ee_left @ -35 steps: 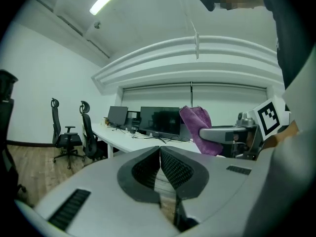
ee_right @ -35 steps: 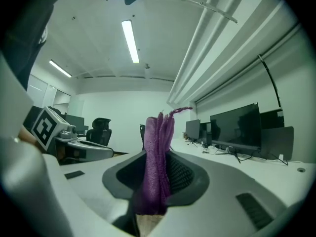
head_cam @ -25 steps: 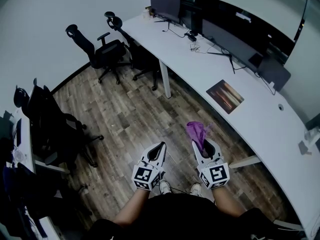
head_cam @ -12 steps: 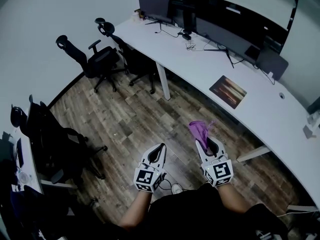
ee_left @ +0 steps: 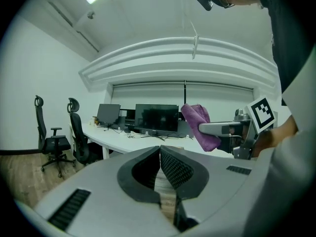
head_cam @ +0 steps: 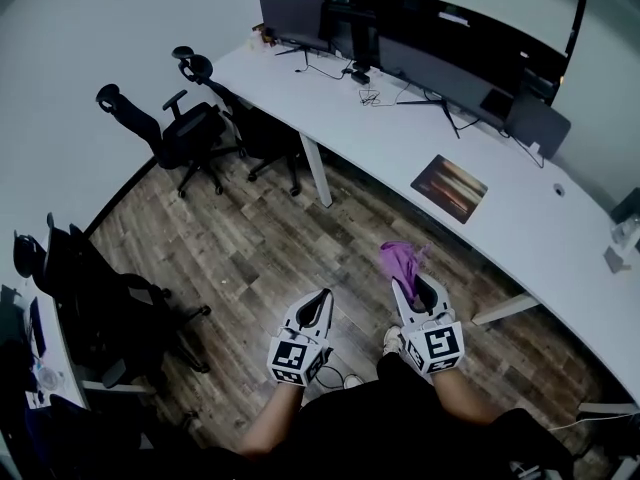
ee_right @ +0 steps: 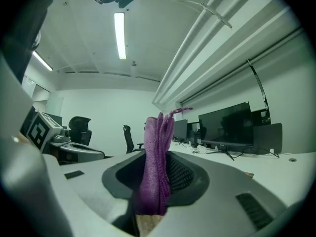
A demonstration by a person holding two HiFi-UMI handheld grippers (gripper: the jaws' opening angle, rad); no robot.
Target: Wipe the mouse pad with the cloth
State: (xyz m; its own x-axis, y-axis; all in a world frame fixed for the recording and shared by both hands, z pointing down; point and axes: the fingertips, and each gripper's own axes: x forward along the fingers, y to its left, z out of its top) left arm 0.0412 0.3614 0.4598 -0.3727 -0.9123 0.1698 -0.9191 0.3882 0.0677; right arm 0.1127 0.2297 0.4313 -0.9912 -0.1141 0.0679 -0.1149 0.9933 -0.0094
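A purple cloth [head_cam: 401, 260] [ee_right: 157, 162] [ee_left: 199, 124] sticks up from my right gripper [head_cam: 412, 286] [ee_right: 159, 174], which is shut on it above the wooden floor. To its left my left gripper [head_cam: 322, 298] [ee_left: 160, 154] is shut with nothing between its jaws. The mouse pad [head_cam: 449, 188], a brown-orange rectangle, lies flat on the long white desk [head_cam: 420, 138], well ahead and to the right of both grippers. Both grippers are held in front of the person's body, far short of the desk.
Monitors [head_cam: 440, 78] and cables stand along the desk's back. A white desk leg [head_cam: 318, 173] stands ahead. Black office chairs [head_cam: 170, 128] sit at the far left, and another chair [head_cam: 100, 298] by a second desk at the left edge.
The view has shifted as the person moves over the floor; the desk and mouse pad lie a little differently in view. Both grippers keep their pose, the cloth still held.
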